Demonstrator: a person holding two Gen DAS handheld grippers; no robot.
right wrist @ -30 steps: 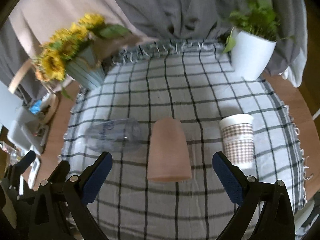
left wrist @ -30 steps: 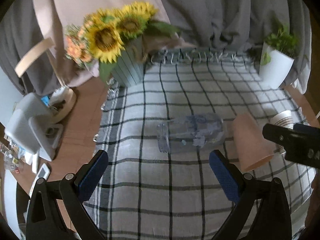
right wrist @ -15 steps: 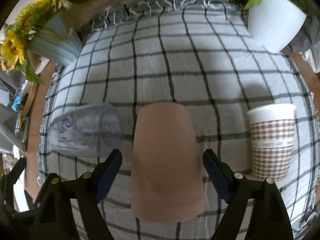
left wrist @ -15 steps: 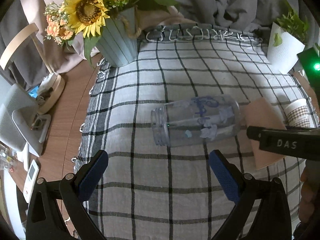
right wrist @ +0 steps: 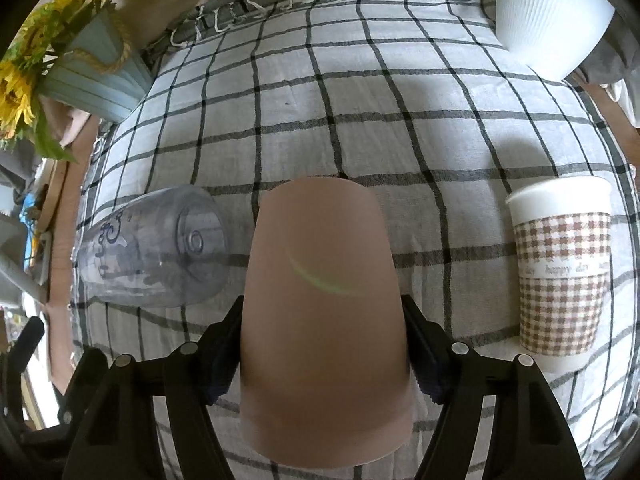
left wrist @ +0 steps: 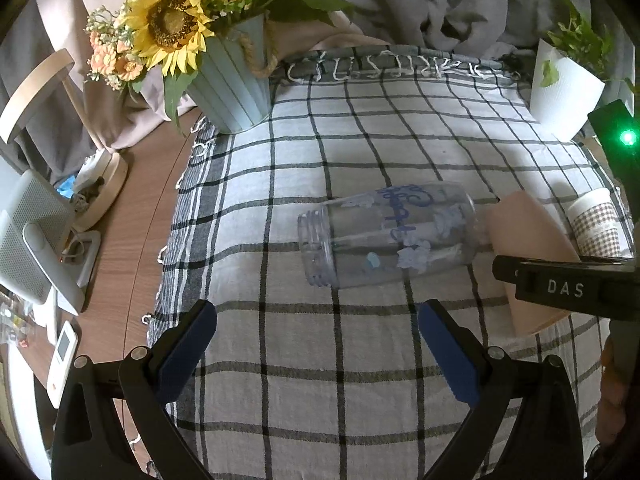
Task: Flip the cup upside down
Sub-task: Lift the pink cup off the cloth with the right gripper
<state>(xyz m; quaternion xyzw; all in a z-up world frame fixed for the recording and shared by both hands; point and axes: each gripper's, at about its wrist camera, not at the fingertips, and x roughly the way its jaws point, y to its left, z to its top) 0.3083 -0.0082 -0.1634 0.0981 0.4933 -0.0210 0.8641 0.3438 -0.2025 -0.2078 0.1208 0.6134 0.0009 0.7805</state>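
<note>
A pink cup (right wrist: 324,320) lies on its side on the checked cloth, base pointing away, mouth toward the right wrist camera. My right gripper (right wrist: 324,354) is shut on the pink cup, one finger pressed against each side. The cup also shows in the left wrist view (left wrist: 528,240), partly hidden behind the right gripper's black body (left wrist: 568,288). My left gripper (left wrist: 316,354) is open and empty, a little short of a clear plastic cup (left wrist: 384,236) that lies on its side, mouth to the left.
A brown-checked paper cup (right wrist: 560,272) stands upright to the right of the pink cup. A sunflower pot (left wrist: 228,88) stands back left and a white plant pot (right wrist: 552,16) back right. The cloth's left edge (left wrist: 176,248) meets bare wooden table with small devices.
My right gripper moved forward around the pink cup and closed on it. My left gripper stayed open and barely moved in the last half second.
</note>
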